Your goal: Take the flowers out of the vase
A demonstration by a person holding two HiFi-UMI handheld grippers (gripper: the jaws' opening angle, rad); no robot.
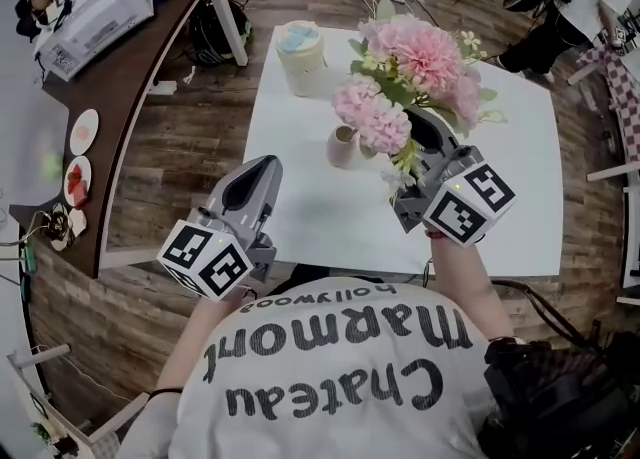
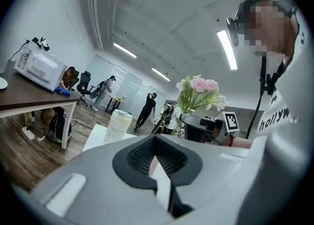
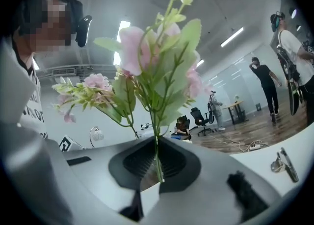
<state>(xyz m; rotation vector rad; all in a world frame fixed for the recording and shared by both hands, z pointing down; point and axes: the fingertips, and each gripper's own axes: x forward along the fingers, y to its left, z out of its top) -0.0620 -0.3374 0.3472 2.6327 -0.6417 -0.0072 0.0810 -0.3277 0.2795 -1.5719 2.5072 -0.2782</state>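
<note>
White table (image 1: pixel 320 217), lidded cream cup (image 1: pixel 300 55) at its far corner, brown desk (image 1: pixel 130 97) with white microwave (image 1: pixel 95 9), wooden floor (image 1: pixel 190 167)

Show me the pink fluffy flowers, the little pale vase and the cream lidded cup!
pink fluffy flowers (image 1: pixel 425 52), head view, biggest bloom.
little pale vase (image 1: pixel 342 152), head view, its belly.
cream lidded cup (image 1: pixel 298 39), head view, its lid.

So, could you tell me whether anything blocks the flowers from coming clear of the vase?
Nothing visible does: the right gripper is shut on the stem of the flowers, with nothing above them.
</note>
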